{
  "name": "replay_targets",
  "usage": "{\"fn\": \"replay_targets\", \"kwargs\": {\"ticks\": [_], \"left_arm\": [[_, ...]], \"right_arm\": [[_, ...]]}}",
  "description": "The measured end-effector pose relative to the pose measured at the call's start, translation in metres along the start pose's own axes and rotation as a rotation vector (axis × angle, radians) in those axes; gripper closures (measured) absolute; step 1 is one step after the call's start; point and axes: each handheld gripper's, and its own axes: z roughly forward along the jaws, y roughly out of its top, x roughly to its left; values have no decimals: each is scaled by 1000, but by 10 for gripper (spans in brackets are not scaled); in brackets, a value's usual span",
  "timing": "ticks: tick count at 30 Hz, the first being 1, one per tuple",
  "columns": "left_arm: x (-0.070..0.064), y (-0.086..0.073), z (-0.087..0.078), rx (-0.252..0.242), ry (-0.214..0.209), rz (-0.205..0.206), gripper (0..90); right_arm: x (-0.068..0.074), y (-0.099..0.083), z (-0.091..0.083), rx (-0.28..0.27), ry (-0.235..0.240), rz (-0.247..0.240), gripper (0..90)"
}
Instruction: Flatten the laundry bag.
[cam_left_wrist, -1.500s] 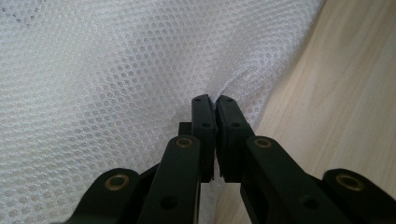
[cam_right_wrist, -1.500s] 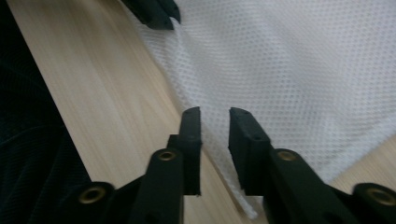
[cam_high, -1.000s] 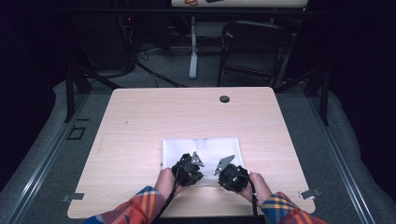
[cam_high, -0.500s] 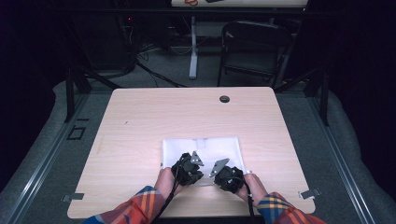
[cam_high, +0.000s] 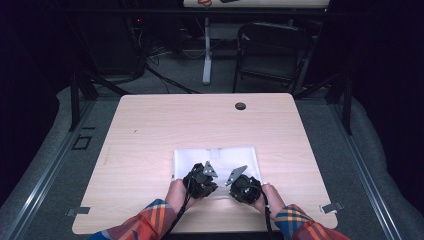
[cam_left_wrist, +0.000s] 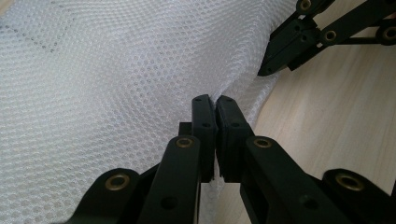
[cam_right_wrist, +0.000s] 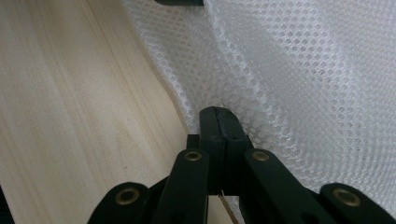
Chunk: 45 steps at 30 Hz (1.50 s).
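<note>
White mesh cloth pinched by left gripper and right gripper.

Dark room; grey carpet, black chair & cables behind wood table.

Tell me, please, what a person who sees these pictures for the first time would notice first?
Most striking is the white mesh cloth lying on the near middle of the wooden table. The left gripper and the right gripper are each shut on the cloth's near edge, side by side. Plaid sleeves come in from the bottom of the high view.
</note>
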Motion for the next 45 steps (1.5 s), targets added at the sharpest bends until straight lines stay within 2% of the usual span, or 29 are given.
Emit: {"fn": "replay_targets", "kwargs": {"ticks": [6, 10, 14, 24, 32, 39, 41, 42, 44, 45], "left_arm": [[4, 2, -6, -38, 26, -24, 873], [8, 4, -13, -51, 33, -33, 873], [10, 5, -17, -65, 35, -39, 873], [17, 9, -22, -66, 44, -52, 875], [27, 15, -35, -89, 69, -62, 876], [34, 18, -41, -109, 75, -82, 876], [34, 18, -42, -105, 79, -74, 876], [34, 18, -42, -105, 75, -74, 876], [33, 18, -41, -104, 70, -71, 876], [33, 18, -40, -105, 69, -75, 876]], "right_arm": [[0, 0, 0, -3, 2, -1, 900], [0, 1, -1, 18, 3, -13, 900], [1, 0, -1, 16, 4, -7, 900], [1, 1, -1, 25, 2, -25, 900], [2, 0, -1, 23, -2, -30, 900], [1, 0, -1, 23, 3, -28, 900], [1, 0, -1, 20, 7, -33, 900], [2, 1, -1, 24, -6, -45, 900], [3, 3, -3, 4, -18, -65, 900], [4, 4, -5, -24, -33, -64, 900]]}}
